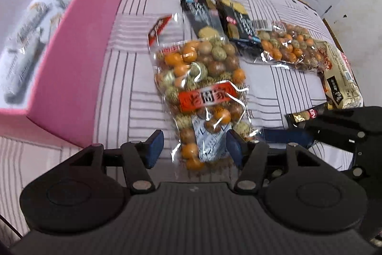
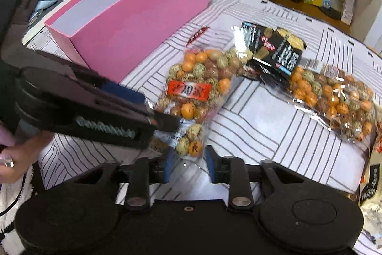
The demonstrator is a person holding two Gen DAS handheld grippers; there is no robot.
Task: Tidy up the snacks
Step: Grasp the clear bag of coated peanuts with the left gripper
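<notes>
Between both open grippers' pads lies the snack bag (image 1: 203,92).

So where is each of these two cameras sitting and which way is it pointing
Left wrist view: sits on the left tongs, looks steeply down at the near bag of round snacks, pink box to its left; the right tongs intrude at right.
Right wrist view: sits on the right tongs, looks down at the same bag's lower end; the left tongs and a hand show at left.
Shared: that bag, the box, the second snack bag, the black packets.
</notes>
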